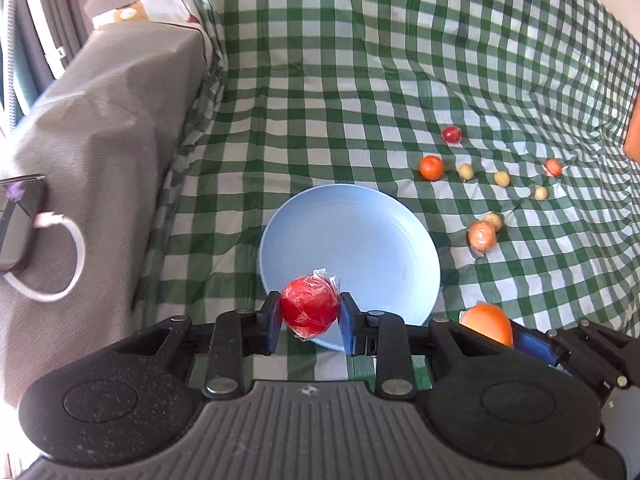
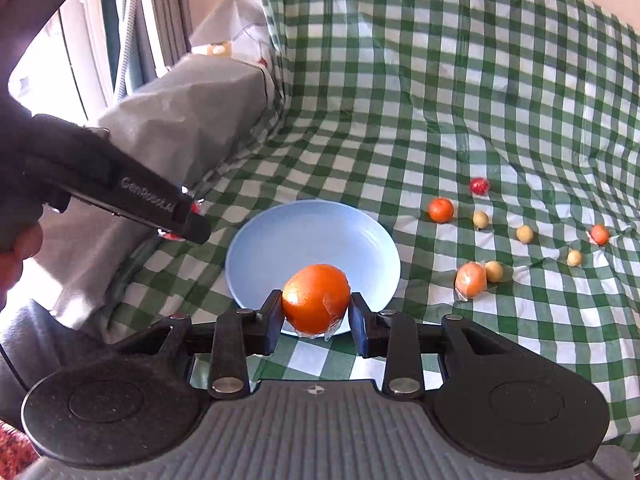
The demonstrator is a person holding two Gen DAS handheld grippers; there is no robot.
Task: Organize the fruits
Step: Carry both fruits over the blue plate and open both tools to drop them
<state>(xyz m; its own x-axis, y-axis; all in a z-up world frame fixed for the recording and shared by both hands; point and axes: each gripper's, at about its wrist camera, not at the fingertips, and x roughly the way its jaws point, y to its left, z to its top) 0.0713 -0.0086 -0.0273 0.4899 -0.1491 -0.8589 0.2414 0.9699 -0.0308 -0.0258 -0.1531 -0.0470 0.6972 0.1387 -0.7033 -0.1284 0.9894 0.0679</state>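
Observation:
My left gripper (image 1: 309,316) is shut on a red fruit wrapped in clear film (image 1: 309,307) and holds it over the near rim of an empty light blue plate (image 1: 360,240). My right gripper (image 2: 316,312) is shut on an orange fruit in film (image 2: 316,298), also over the near rim of the plate (image 2: 312,236). The orange fruit shows at the lower right of the left wrist view (image 1: 488,322). The left gripper's body (image 2: 120,192) shows at the left of the right wrist view.
Several small fruits lie on the green checked cloth (image 1: 340,100) right of the plate: a red one (image 1: 451,134), an orange one (image 1: 431,167), a wrapped orange one (image 1: 482,236), pale round ones (image 1: 501,178). A grey covered block (image 1: 100,120) with a phone (image 1: 18,220) stands at left.

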